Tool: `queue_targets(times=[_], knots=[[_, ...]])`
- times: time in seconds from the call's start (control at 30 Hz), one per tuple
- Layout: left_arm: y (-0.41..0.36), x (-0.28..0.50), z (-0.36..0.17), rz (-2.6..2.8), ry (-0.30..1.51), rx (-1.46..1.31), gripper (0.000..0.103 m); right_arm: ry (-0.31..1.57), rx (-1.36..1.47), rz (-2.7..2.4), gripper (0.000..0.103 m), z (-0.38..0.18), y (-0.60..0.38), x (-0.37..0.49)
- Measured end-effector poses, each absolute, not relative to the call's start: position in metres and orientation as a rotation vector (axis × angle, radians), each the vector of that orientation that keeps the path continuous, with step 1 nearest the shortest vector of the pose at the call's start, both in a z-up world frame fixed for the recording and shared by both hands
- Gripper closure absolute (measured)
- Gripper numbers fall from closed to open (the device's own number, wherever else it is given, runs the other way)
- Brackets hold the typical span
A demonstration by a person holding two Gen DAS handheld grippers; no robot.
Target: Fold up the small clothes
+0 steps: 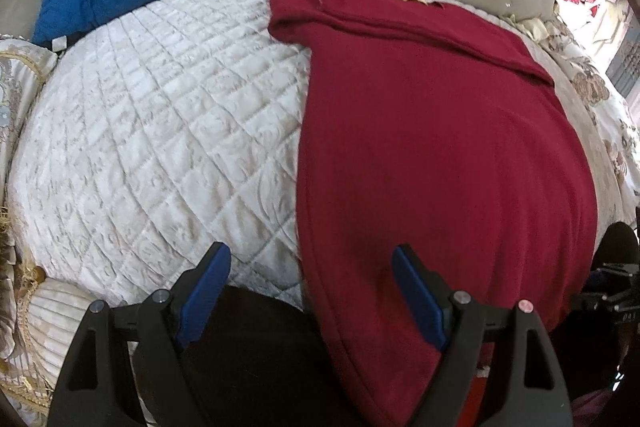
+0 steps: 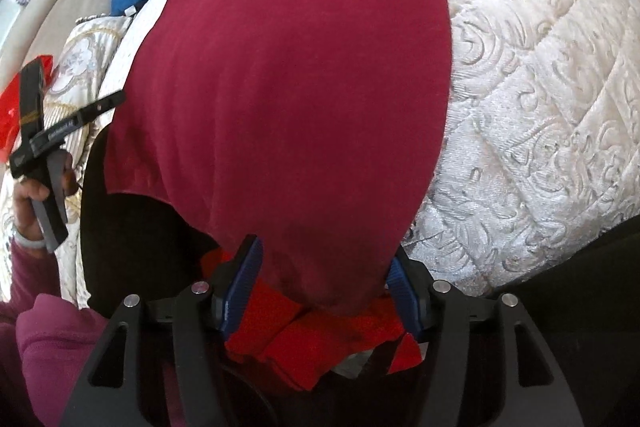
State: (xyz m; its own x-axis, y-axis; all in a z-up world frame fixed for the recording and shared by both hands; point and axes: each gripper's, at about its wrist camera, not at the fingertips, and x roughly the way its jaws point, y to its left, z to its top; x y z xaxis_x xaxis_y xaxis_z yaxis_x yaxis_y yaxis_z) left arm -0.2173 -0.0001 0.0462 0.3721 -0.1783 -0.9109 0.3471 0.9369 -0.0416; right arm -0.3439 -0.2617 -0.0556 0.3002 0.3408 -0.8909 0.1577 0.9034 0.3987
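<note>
While left view misses it, red cloth under right gripper.

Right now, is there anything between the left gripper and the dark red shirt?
Nothing visible. The left gripper is open, and the dark red shirt lies flat on the white quilt with its near hem directly ahead.

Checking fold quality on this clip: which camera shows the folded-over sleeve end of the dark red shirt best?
The left wrist view. There the dark red shirt lies nearly whole on the white quilt, its folded top and sleeve sharp. The right wrist view fills up with the shirt's body; the fold sits cropped at the top edge.
</note>
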Motion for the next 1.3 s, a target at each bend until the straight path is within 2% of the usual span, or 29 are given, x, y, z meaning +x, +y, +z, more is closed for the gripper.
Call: queue_targets(times=[0.07,0.13,0.2,0.6,0.63,0.67,0.7,0.73,0.77,0.83,0.87,0.9,1.3], knots=[[-0.001,-0.219,0.044,-0.350,1.155,0.171,0.017,1.277,0.448,0.120,0.069,-0.055,-0.263,-0.344],[0.000,-0.221,0.045,-0.360,1.162,0.168,0.017,1.278,0.436,0.109,0.080,-0.054,-0.264,-0.344],[0.001,-0.223,0.045,-0.378,1.177,0.161,0.017,1.279,0.442,0.099,0.083,-0.054,-0.268,-0.345],[-0.023,-0.238,0.022,-0.464,1.284,0.274,0.019,1.299,0.385,0.164,0.084,-0.053,-0.266,-0.341],[-0.025,-0.238,0.020,-0.463,1.282,0.287,0.022,1.298,0.388,0.161,0.091,-0.054,-0.267,-0.341],[-0.026,-0.239,0.019,-0.458,1.286,0.300,0.029,1.297,0.387,0.159,0.097,-0.053,-0.269,-0.341],[-0.026,-0.239,0.018,-0.455,1.291,0.302,0.042,1.293,0.393,0.161,0.103,-0.053,-0.270,-0.341],[-0.025,-0.239,0.017,-0.453,1.297,0.299,0.050,1.285,0.405,0.168,0.103,-0.052,-0.270,-0.342],[-0.024,-0.238,0.016,-0.452,1.307,0.294,0.064,1.273,0.414,0.183,0.103,-0.049,-0.270,-0.343],[-0.022,-0.240,0.016,-0.452,1.303,0.286,0.071,1.250,0.408,0.209,0.103,-0.044,-0.268,-0.345],[-0.021,-0.240,0.017,-0.459,1.302,0.272,0.085,1.234,0.407,0.223,0.103,-0.039,-0.267,-0.345],[-0.018,-0.239,0.020,-0.469,1.304,0.241,0.092,1.218,0.417,0.237,0.103,-0.035,-0.266,-0.345],[0.023,-0.198,0.111,-0.549,1.104,-0.118,0.095,0.864,0.631,0.356,0.103,0.050,-0.316,-0.333]])
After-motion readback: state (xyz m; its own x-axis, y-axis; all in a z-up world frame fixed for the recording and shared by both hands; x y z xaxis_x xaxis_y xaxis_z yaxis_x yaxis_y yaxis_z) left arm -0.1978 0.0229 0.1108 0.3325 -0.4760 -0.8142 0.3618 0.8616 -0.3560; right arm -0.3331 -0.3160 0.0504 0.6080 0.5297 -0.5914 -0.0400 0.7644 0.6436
